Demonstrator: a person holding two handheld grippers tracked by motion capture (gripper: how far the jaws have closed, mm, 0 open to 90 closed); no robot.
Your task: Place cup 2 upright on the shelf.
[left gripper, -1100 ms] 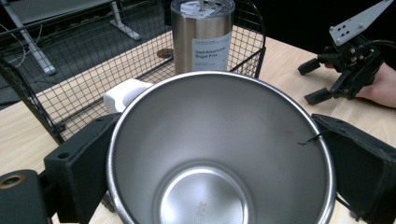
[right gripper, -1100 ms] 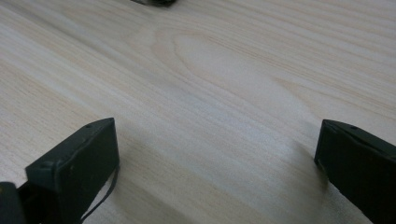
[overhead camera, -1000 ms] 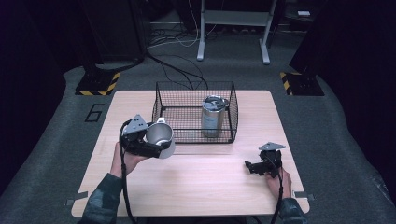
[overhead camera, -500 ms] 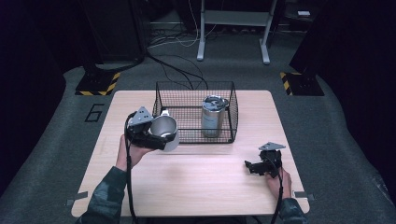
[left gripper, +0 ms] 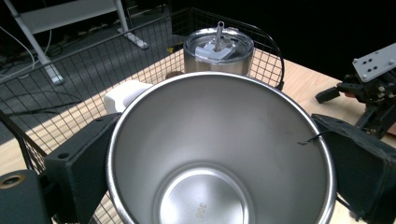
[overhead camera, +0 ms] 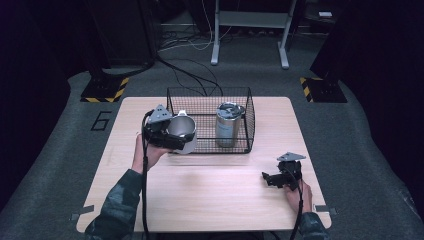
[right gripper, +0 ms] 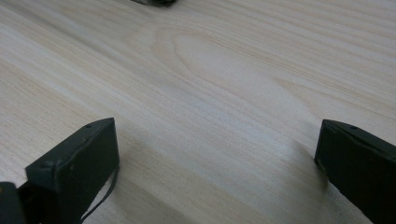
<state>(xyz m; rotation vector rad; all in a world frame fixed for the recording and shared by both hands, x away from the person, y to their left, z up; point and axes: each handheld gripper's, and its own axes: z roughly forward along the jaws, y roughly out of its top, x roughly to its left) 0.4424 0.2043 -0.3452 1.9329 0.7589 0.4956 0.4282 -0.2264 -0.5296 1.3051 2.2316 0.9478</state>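
My left gripper (overhead camera: 172, 136) is shut on an open steel cup (overhead camera: 182, 132), held tilted at the left front corner of a black wire basket (overhead camera: 210, 95). In the left gripper view the cup (left gripper: 219, 154) sits between the two jaws, its mouth facing the camera, empty inside. A lidded steel tumbler (overhead camera: 228, 124) stands upright inside the basket at its right side, and shows beyond the cup (left gripper: 218, 51). My right gripper (overhead camera: 272, 178) rests low over the table near the front right, open, with bare wood between its fingers (right gripper: 79, 158).
The wooden table (overhead camera: 210, 195) has free room across its front half. A small white object (left gripper: 122, 94) lies by the cup's rim near the basket wire. Cables and a metal stand (overhead camera: 250, 25) are on the floor behind the table.
My left gripper has carried the cup up and to the right, from the table's left toward the basket's front left corner. The right gripper has stayed put.
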